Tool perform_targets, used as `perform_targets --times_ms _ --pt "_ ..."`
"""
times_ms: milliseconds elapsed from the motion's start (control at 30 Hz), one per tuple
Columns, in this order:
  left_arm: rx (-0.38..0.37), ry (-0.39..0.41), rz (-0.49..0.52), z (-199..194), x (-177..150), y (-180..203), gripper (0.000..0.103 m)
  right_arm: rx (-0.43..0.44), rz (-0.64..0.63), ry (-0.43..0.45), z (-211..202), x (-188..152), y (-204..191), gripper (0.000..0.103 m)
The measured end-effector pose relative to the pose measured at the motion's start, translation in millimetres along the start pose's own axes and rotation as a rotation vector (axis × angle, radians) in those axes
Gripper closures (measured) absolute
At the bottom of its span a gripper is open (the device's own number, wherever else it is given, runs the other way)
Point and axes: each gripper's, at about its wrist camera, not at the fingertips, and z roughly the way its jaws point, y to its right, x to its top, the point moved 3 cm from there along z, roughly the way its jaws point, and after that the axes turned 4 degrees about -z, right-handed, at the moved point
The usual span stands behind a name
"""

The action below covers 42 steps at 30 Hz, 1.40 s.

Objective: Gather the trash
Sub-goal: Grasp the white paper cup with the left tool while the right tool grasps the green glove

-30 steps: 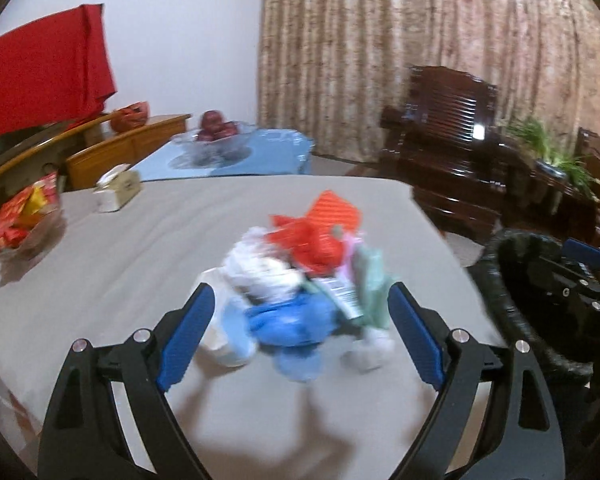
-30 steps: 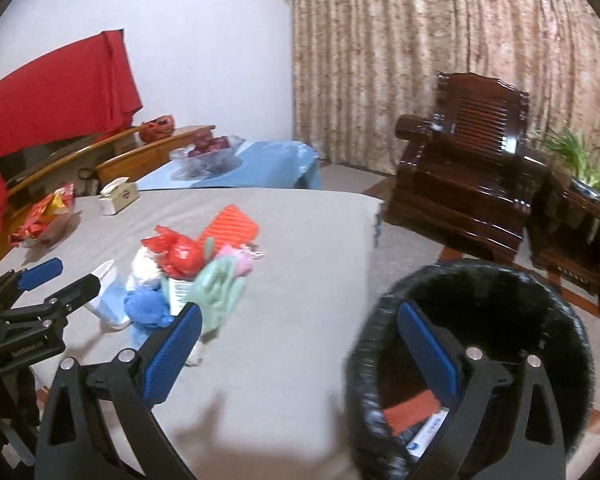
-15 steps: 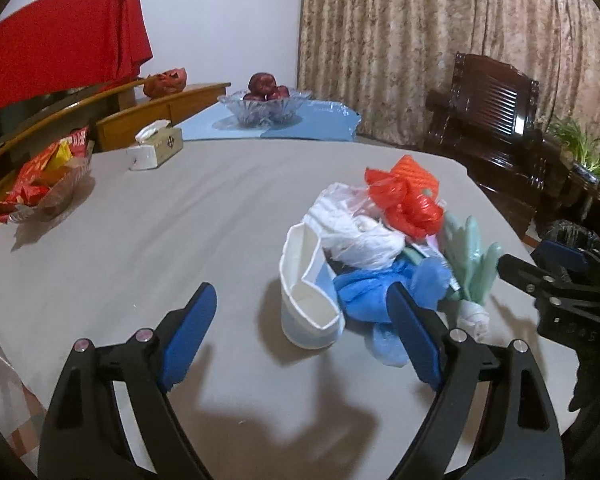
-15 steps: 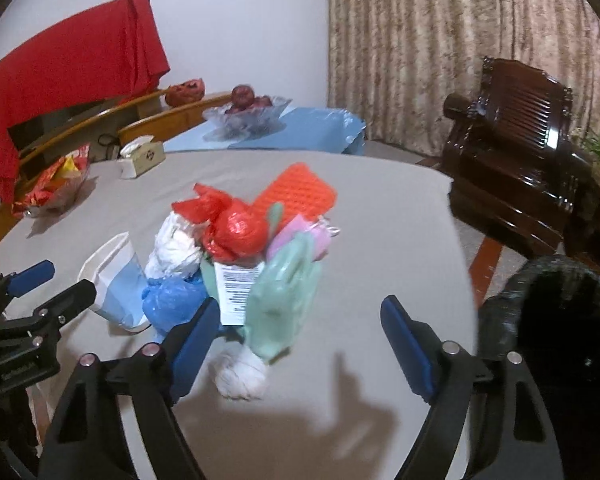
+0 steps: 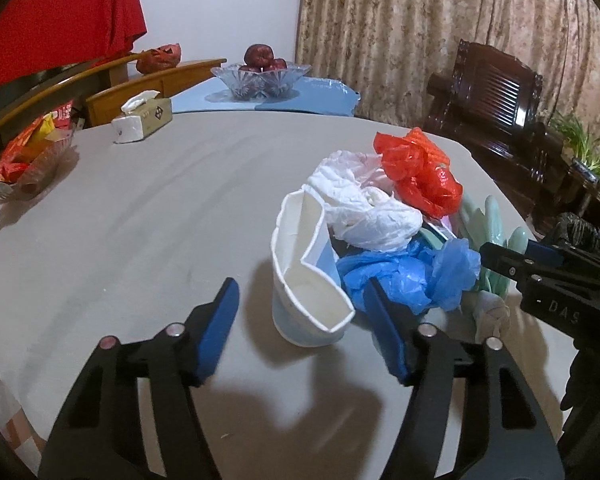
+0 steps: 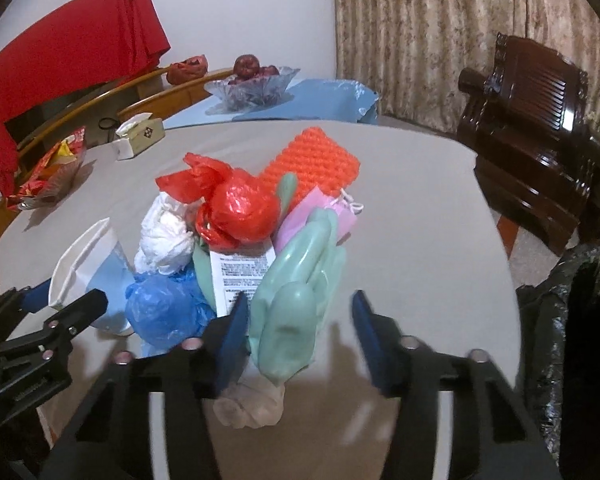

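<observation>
Two grippers angle down over the grey-clothed table (image 5: 148, 216). Left gripper (image 5: 300, 312): fingers closing astride the crushed white paper cup (image 5: 306, 280), pads not yet touching. Right gripper (image 6: 298, 322): fingers closing around the pale green rubber glove (image 6: 296, 300), left pad touching, right clear. Both items sit in the trash heap mid-table.

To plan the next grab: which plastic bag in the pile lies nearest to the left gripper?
The blue bag, beside the left gripper; the white bag and red bag lie farther back.
</observation>
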Motion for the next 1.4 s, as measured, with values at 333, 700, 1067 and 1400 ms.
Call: perform_targets --times_ms 333,700,1067,1400 --pt "-0.012 -0.017 -0.021 -0.5 0.1 -2.1 0.073 0.053 -0.015 0.014 -15.5 1.3 3.6 0.087" --pt "-0.015 0.035 -0.027 -31.7 12.2 1.4 0.083 0.039 -0.02 0.057 -52.9 2.5 16.3 0.088" --pt "-0.05 0.085 -0.024 -66.1 25.1 16.9 0.086 0.028 -0.013 0.125 -93.8 11.5 26.4 0.088" --pt "-0.114 0.131 0.01 -90.7 37.5 49.9 0.087 0.003 0.003 0.179 -126.9 18.4 40.1 0.088"
